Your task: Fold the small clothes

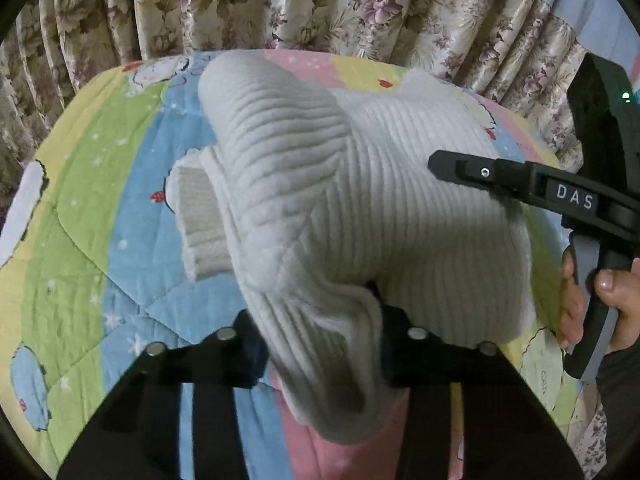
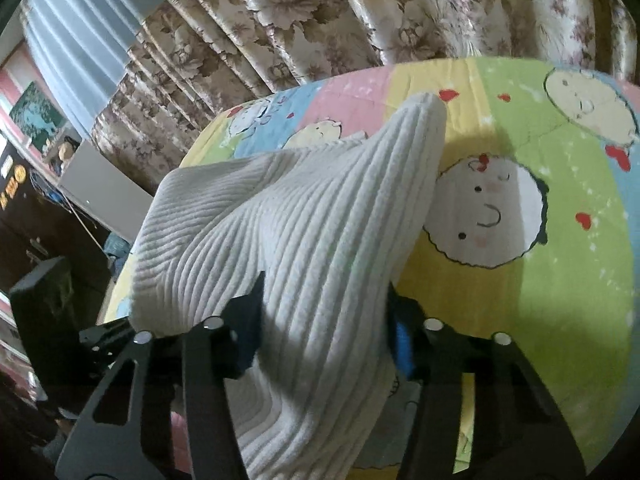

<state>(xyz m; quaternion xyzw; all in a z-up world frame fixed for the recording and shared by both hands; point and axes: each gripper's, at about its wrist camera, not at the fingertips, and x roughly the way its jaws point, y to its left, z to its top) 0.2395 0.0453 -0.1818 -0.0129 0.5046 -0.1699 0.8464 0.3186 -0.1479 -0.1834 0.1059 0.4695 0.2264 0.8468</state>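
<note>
Clenched on bunched ribbed cloth, the left gripper (image 1: 320, 340) lifts one edge of the white sweater (image 1: 360, 184) off the quilt (image 1: 80, 208), likely to carry it over for a fold; the right gripper (image 2: 324, 332) pinches another edge likewise, jaws narrowed to the fabric's thickness; the far hem rests mid-quilt.

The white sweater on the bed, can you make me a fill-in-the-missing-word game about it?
1. The ribbed sweater is the colour ____.
2. Both the left tongs and the right tongs are ____ on the sweater.
3. The sweater lies on a cartoon quilt, and behind the bed hangs a ____ curtain.
4. The letters on the right tool's label read ____.

Missing words: white; shut; flowery; DAS
</note>
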